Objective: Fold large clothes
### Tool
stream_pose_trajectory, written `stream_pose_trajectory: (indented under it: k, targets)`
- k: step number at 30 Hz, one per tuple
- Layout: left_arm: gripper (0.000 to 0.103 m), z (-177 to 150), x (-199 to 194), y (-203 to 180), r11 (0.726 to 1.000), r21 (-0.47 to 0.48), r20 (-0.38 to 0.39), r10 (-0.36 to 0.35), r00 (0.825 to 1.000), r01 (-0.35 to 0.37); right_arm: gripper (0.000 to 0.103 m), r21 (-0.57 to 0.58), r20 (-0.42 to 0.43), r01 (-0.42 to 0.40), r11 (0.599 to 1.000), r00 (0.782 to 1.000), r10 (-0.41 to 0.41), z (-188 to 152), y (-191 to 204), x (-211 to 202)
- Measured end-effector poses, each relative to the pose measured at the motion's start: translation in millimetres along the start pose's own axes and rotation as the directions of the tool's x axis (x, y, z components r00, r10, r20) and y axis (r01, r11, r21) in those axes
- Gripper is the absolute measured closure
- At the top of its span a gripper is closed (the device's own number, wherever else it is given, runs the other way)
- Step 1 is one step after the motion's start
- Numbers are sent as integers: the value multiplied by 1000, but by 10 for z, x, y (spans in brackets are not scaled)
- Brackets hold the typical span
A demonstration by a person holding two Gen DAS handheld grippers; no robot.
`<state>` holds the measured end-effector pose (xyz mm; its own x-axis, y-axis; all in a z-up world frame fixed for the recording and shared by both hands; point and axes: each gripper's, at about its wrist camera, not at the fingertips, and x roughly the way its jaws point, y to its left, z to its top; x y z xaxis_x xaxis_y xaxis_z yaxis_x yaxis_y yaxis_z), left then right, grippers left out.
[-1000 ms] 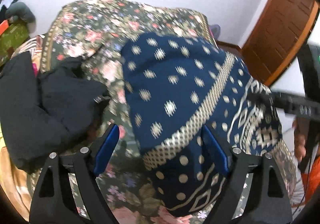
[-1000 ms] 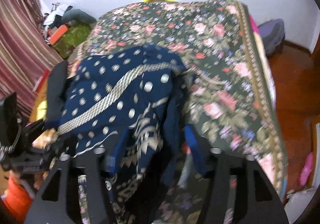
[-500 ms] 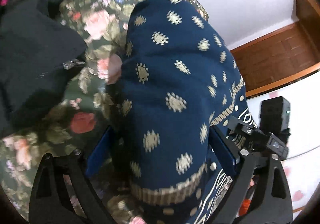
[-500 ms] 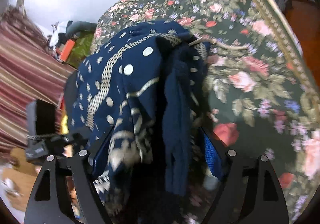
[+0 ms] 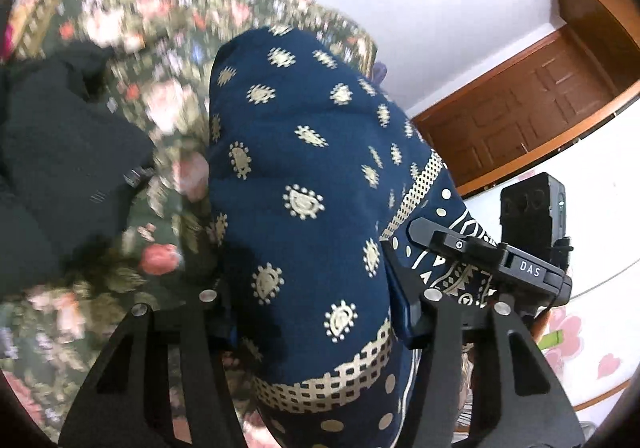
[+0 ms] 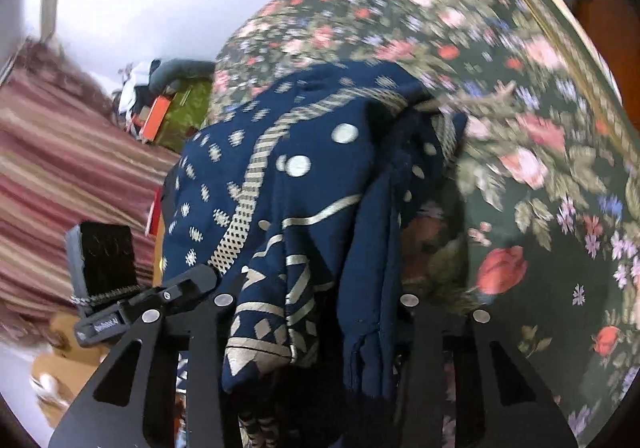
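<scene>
The navy patterned garment (image 5: 304, 183) lies bunched on the bed (image 5: 168, 99), over its floral cover, with its near end gathered toward both tools. Beside it on the bed sits a heap of black clothing (image 5: 60, 167), just clear of the navy cloth.

The left gripper (image 5: 312, 308) has its jaws closing around a thick roll of the garment; the cloth fills the gap between them, and the blue pad on the right side appears to press into the fold. The right gripper (image 6: 316, 308) is also closing its jaws, with 2 hanging folds of the same garment between them, 1 printed with cream bands and 1 plain navy. Whether its pads already pinch the cloth I cannot tell for certain, though the fabric crowds the gap.

As a judgement, the garment looks light, thin and very limp: it drapes and sags wherever it is unsupported, so it will not hold a shape once lifted. It seems slightly smooth, so a shallow pinch on 1 layer may slip. The better hold is on a doubled edge or the woven cream border (image 5: 320, 388), where layers stack and give the pads bulk. With 2 holds well apart along the same edge, the cloth should hang flat rather than twist.
</scene>
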<state>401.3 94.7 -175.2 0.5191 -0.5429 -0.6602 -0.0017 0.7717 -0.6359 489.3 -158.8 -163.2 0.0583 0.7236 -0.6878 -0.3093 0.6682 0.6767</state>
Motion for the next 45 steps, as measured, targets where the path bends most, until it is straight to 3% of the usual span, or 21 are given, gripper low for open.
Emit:
stream_pose_trajectory:
  k: [4,7,14,17,23,28,31,36,41,45]
  targets:
    - [48,62,-652,-33,1000,18,92,-5,996,3,67,-96,36,-53,994,998,57,55,581,-95]
    - [48,103,-1201,-30,998,53,176,34,984,-44,67,-194,63,-82,978,993,96,86,1080,-62]
    - [48,198,-2278,274,983,69,322,140,937,-170,67,-334,52,-162,928,980,190,153,2045,364]
    - [48,285,-2486,498,976,55,347,181,920,-212,67,-363,37,-175,915,979,202,221,2289,642]
    - [48,428,-2376,1084,955,8,336,276,901,-295,67,-362,-34,-173,916,984,172,363,2410,1432]
    - [48,510,-2014,1857,945,-67,228,327,917,-321,67,-341,-132,-145,929,986,106,400,2164,2128]
    - [44,404,-1727,2227,938,-110,157,344,926,-329,65,-366,-164,-66,928,986,5,322,2057,2450]
    - [35,272,-1633,2360,943,-114,182,330,926,-313,56,-417,-136,10,909,988,-73,185,1947,2446]
    - [27,113,-1728,2120,903,-81,190,430,882,-423,36,-452,-84,98,887,985,-152,64,1866,2142]
    - [26,-157,-1796,1837,860,4,180,502,846,-511,34,-499,-21,226,837,962,-272,-119,1769,1915]
